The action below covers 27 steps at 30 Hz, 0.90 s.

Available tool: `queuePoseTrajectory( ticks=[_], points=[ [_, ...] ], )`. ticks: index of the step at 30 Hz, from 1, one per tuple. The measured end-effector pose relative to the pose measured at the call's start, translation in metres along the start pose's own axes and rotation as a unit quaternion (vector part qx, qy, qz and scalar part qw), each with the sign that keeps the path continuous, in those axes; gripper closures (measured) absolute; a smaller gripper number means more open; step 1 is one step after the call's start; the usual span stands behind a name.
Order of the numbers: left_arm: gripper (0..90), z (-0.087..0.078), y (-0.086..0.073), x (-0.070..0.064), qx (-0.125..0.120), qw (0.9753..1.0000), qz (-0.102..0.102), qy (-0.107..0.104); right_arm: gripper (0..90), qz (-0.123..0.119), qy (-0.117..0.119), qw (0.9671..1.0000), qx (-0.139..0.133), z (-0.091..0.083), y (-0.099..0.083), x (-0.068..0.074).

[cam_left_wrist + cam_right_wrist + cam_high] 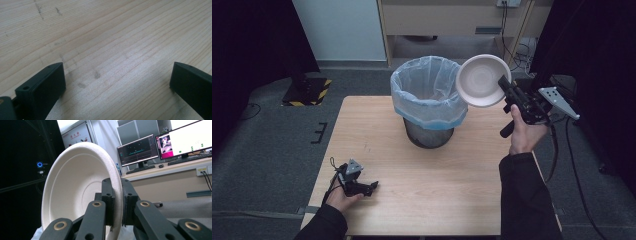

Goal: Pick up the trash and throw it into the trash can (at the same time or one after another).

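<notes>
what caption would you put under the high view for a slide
Right gripper holds a white paper bowl tilted over the lined trash bin; left gripper rests open on the wooden table.

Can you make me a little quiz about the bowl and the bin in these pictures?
1. True or false: the right gripper pinches the bowl by its rim.
2. What is the left gripper doing? A) holding a cup B) resting open on the table C) reaching into the bin
3. Fill in: the bin is lined with a ____ bag.

Key
1. True: the rim sits between the shut jaws, with the bowl tilted on edge next to the bin's rim.
2. B
3. plastic
</notes>
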<state>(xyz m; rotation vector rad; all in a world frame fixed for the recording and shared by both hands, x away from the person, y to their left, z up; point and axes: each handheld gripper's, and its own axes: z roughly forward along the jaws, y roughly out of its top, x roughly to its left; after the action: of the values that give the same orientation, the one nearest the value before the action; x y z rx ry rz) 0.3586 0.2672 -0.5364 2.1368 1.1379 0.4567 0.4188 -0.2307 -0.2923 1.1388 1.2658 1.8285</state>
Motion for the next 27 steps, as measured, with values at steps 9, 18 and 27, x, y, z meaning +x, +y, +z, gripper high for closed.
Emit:
queuePoseTrajectory(
  ticks=[9, 18, 27],
  points=[
    [0.0, 0.000, 0.000, 0.000, 0.000, 1.0000, 0.000, 0.000, 83.8, -0.009, -0.004, 0.9999, -0.009, 0.030, 0.006, 0.011],
    [0.0, 0.000, 0.000, 0.000, -0.001, 1.0000, -0.001, -0.001, 83.8, -0.023, -0.010, 0.9997, -0.004, 0.058, 0.000, 0.024],
    [0.0, 0.000, 0.000, 0.000, -0.001, 1.0000, 0.000, -0.001, 83.7, -0.048, -0.016, 0.9986, 0.014, 0.096, -0.018, 0.038]
  ],
)
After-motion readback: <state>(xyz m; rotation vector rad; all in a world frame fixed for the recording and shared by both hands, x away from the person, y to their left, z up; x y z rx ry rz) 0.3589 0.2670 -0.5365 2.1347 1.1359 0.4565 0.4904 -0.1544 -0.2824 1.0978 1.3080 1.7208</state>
